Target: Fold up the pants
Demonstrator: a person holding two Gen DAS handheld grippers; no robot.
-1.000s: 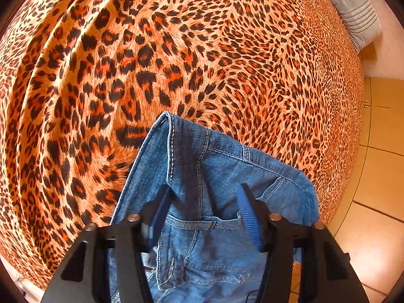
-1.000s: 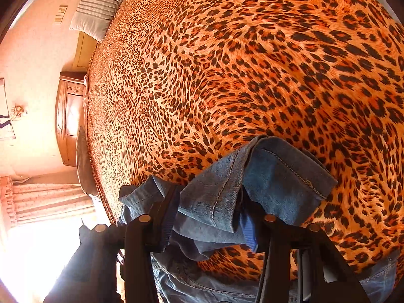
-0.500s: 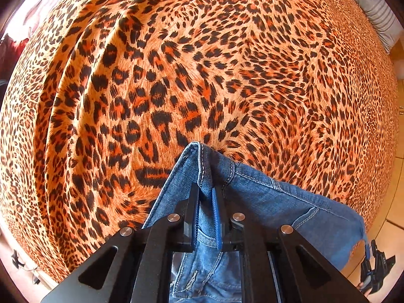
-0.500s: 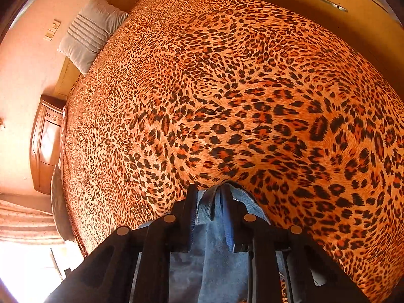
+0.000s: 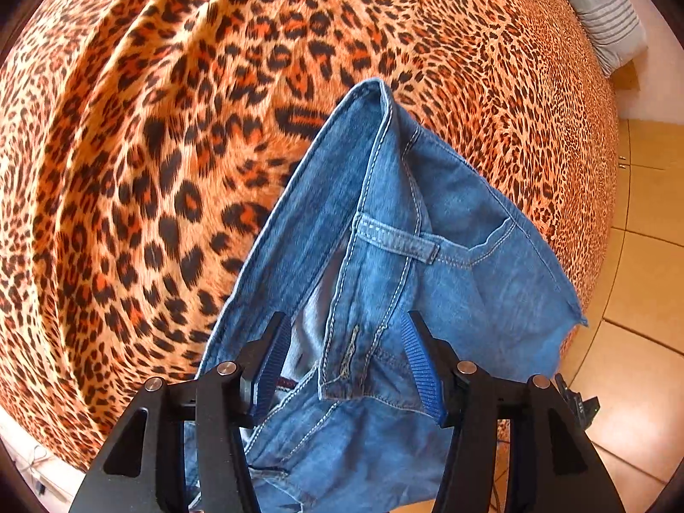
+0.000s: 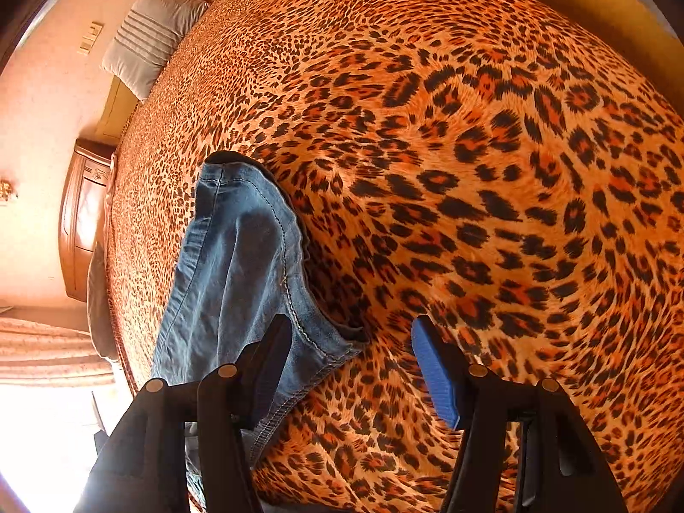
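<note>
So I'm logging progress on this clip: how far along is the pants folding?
Early. Done: the jeans lie on the leopard-print bedspread, waistband in the left view, a leg end in the right. In hand: nothing; left tongs and right tongs are open. Left: no neat fold shows, so the folding itself.

Left claw (image 5: 345, 361): both black arms reach forward, the blue ribbed pads (image 5: 421, 367) spread wide apart with nothing pinched between them. Right claw (image 6: 355, 367): same forward pose, likewise parted wide, one blue pad (image 6: 436, 378) lit, the other in shadow.
</note>
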